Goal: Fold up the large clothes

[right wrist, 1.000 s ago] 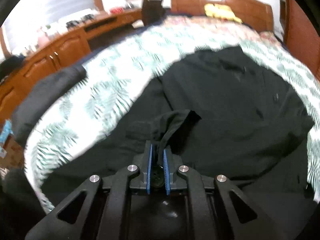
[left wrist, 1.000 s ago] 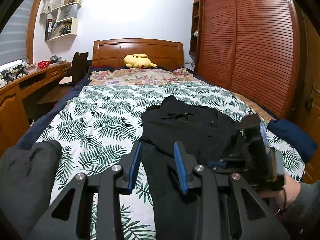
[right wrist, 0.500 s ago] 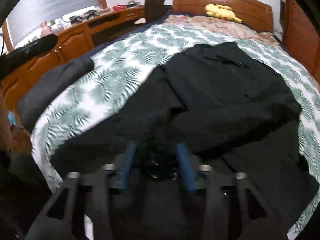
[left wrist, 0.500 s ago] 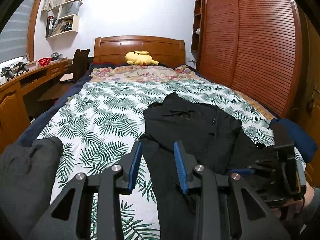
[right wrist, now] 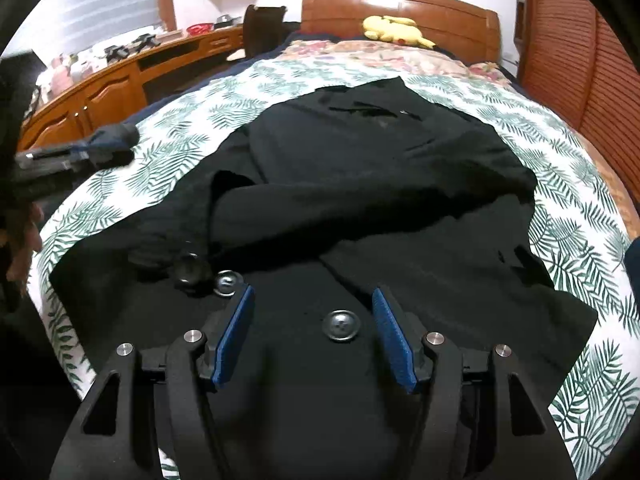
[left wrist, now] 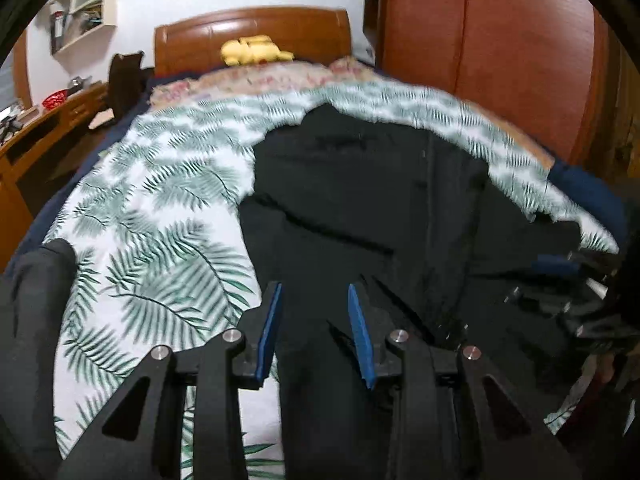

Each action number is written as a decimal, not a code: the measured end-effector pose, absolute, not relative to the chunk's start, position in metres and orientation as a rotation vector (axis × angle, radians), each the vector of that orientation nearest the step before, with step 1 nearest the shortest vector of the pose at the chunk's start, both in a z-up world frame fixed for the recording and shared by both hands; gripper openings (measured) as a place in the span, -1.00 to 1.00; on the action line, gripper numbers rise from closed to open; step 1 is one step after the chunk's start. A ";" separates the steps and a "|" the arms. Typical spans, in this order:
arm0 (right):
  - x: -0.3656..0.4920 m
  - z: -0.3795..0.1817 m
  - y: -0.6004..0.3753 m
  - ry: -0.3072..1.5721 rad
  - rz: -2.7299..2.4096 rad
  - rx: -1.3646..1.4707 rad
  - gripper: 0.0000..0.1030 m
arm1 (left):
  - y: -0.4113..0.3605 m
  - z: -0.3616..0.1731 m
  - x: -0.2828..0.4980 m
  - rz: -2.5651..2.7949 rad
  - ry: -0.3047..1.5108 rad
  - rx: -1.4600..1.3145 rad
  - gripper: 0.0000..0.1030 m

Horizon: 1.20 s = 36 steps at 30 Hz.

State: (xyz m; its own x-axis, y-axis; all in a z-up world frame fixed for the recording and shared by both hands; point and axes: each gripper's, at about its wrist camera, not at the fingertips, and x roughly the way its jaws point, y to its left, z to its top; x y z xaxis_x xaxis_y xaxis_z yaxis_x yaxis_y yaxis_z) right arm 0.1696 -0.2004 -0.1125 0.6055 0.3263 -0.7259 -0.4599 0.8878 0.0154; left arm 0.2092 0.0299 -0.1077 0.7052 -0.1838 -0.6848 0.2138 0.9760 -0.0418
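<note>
A large black coat (left wrist: 360,200) lies spread on the leaf-patterned bed cover (left wrist: 160,208), with one sleeve (right wrist: 360,208) folded across its body. My left gripper (left wrist: 314,286) hovers low over the coat's left edge, tilted down; its blue pads stand apart with nothing between them. My right gripper (right wrist: 314,288) hangs over the coat's near part. Its jaws are opening and hold nothing. A silver button (right wrist: 340,326) on the cloth shows in the gap below them, and another button (right wrist: 228,282) lies just left.
A dark grey garment (left wrist: 32,300) lies at the bed's near left corner. A yellow plush toy (right wrist: 394,28) sits by the wooden headboard (right wrist: 400,4). A wooden desk (right wrist: 100,92) runs along the left and a slatted wardrobe (left wrist: 500,60) along the right. A blue item (left wrist: 588,188) lies at the right edge.
My right gripper was shut on a fold of the black coat; it has let go, opened and pulled back. My left gripper has dropped lower and tilted toward the coat.
</note>
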 end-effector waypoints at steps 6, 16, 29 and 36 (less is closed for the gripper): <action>0.180 -0.118 -0.211 0.765 0.437 -0.176 0.22 | 0.014 -0.144 0.234 -0.215 0.881 0.062 -0.39; 0.179 -0.133 -0.231 0.753 0.455 -0.116 0.22 | -0.013 -0.169 0.241 -0.197 0.937 0.126 -0.39; 0.176 -0.134 -0.234 0.755 0.443 -0.133 0.22 | -0.010 -0.175 0.247 -0.216 0.959 0.085 -0.43; 0.178 -0.133 -0.234 0.760 0.435 -0.132 0.22 | -0.020 -0.166 0.244 -0.245 0.956 0.174 -0.99</action>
State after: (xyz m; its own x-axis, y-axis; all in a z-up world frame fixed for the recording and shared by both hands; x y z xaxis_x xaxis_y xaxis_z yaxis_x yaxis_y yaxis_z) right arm 0.1779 -0.2341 -0.1328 0.6412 0.3332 -0.6912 -0.4273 0.9033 0.0390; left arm 0.2437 -0.0201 -0.1658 0.5527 -0.1296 -0.8233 0.2822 0.9586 0.0386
